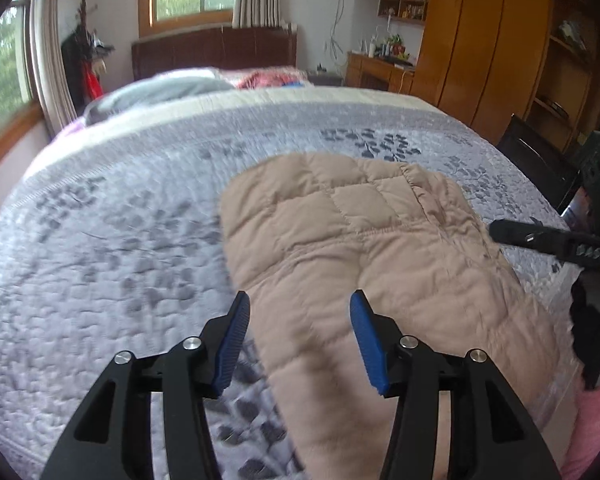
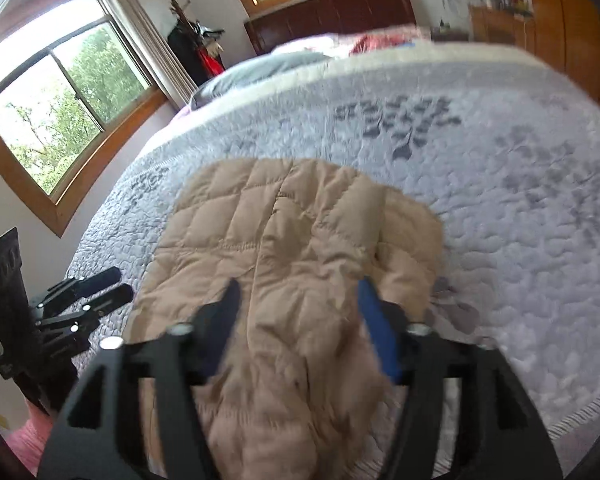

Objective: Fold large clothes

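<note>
Where it lies folded, beige quilted jacket [image 1: 360,240], puffy, creased

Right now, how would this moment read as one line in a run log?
stage: folding | item: beige quilted jacket flat on bed quilt | left gripper: jaws open, nothing held | right gripper: jaws open, nothing held

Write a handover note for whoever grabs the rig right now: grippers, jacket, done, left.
Left hand-held gripper: open, nothing held, hanging over the near left part of the tan quilted jacket.
Right hand-held gripper: open, nothing pinched; jacket fabric lies under and between its fingers.
Jacket: lies on the grey patterned bedspread, near the bed's front edge, already narrowed into a long strip, with one side layer lapped over the body.
Done: the side folds, as it looks.
Left: probably fold the strip end over end and flatten the rumpled near end. The near end is blurred, so check it before gripping.
</note>
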